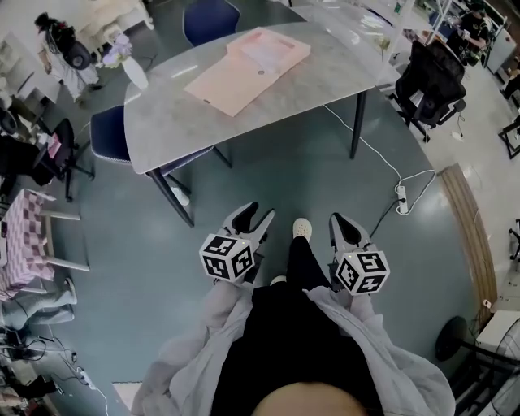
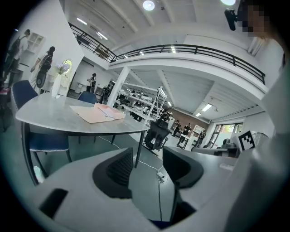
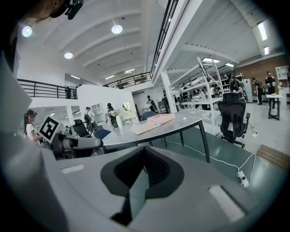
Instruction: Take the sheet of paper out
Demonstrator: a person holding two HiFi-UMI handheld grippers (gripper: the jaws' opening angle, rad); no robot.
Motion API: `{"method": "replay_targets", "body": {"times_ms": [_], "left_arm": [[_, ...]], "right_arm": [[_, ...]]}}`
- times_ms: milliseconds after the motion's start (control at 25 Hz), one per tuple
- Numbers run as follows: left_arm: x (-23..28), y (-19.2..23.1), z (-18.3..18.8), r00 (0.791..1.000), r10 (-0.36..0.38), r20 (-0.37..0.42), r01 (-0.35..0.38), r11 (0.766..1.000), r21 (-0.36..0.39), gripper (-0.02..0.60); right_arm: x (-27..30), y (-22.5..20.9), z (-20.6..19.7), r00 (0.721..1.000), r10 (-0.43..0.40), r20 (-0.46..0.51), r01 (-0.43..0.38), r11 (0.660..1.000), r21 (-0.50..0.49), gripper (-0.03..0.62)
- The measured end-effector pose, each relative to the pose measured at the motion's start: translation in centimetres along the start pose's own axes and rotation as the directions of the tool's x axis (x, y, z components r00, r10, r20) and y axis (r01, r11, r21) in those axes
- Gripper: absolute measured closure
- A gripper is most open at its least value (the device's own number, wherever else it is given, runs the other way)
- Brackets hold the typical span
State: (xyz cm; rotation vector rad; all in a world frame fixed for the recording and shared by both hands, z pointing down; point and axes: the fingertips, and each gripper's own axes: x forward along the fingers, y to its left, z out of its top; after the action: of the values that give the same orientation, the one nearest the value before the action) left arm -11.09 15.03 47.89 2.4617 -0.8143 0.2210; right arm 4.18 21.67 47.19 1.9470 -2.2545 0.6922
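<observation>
A pink folder (image 1: 236,81) lies flat on the grey table (image 1: 325,81), with a white sheet (image 1: 264,53) resting on its far end. The folder also appears in the left gripper view (image 2: 93,114) and the right gripper view (image 3: 154,121), well ahead of the jaws. Both grippers hang over the floor close to my body, short of the table's near edge. My left gripper (image 1: 258,213) (image 2: 148,156) is open with nothing between its jaws. My right gripper (image 1: 339,219) (image 3: 144,150) has its tips touching and holds nothing.
Blue chairs (image 1: 110,134) (image 1: 210,18) stand at the table's left and far sides. A black office chair (image 1: 431,77) is at the right. A power strip (image 1: 400,197) with its white cable lies on the floor. A white vase (image 1: 134,73) stands at the table's left corner.
</observation>
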Motion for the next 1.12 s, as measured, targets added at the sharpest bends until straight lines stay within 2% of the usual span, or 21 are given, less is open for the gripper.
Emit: {"method": "replay_targets", "body": {"times_ms": [640, 1120], "left_arm": [[13.5, 6.6, 9.9, 0.998, 0.058, 0.033, -0.057, 0.998, -0.033, 0.388], [21.5, 11.3, 14.6, 0.988, 0.128, 0.083, -0.121, 0.989, -0.081, 0.387]], "right_arm": [[14.4, -8.4, 9.8, 0.997, 0.078, -0.025, -0.079, 0.996, -0.036, 0.586], [23.1, -13.9, 14.2, 0.989, 0.137, -0.056, -0.14, 0.988, -0.06, 0.586]]}}
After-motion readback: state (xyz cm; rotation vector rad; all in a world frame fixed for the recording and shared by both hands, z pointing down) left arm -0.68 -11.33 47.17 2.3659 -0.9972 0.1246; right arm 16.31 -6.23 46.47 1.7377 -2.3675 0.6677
